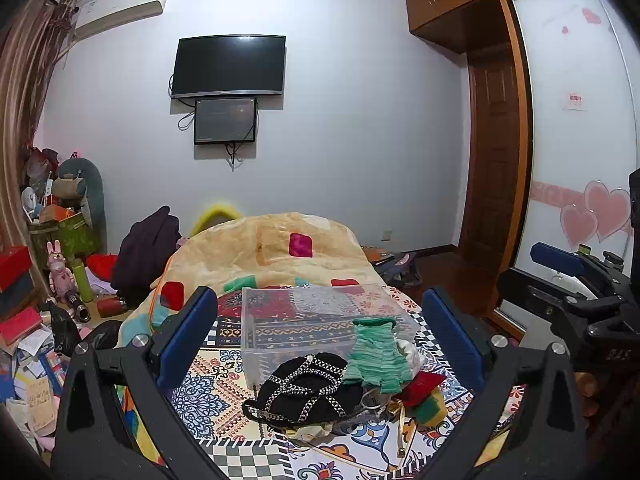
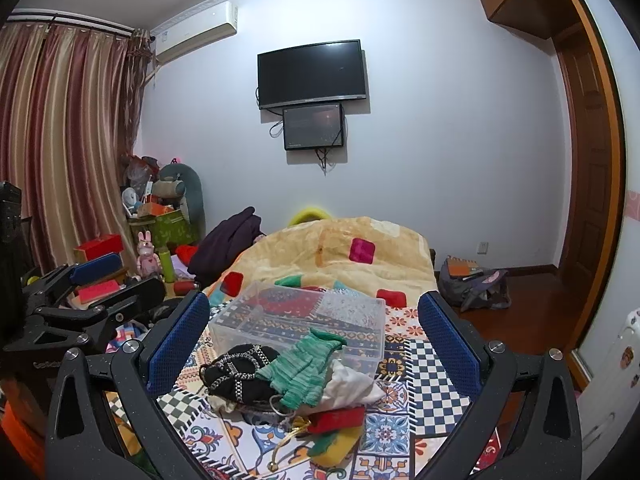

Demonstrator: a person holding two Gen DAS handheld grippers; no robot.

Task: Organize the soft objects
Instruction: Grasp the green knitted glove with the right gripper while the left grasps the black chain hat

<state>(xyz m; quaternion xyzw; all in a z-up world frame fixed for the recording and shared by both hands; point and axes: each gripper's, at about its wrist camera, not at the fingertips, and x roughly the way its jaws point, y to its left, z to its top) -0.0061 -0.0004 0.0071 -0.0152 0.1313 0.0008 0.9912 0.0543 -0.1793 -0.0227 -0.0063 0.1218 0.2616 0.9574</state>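
Observation:
A pile of soft things lies on the patterned bedspread (image 1: 212,392) in front of a clear plastic box (image 1: 304,320): a black studded cap (image 1: 304,388), a green knit glove (image 1: 376,356), a white cloth (image 2: 352,384) and a red and yellow item (image 1: 424,396). The box (image 2: 304,320), cap (image 2: 240,372) and glove (image 2: 304,368) also show in the right wrist view. My left gripper (image 1: 320,332) is open and empty, above and short of the pile. My right gripper (image 2: 316,332) is open and empty, likewise held back from the pile.
A bunched yellow quilt (image 1: 272,248) lies behind the box. Clutter of boxes, toys and a dark garment (image 1: 148,248) stands at the left by the curtain (image 2: 60,140). A backpack (image 2: 476,284) lies on the wooden floor at the right, near the wardrobe (image 1: 576,120).

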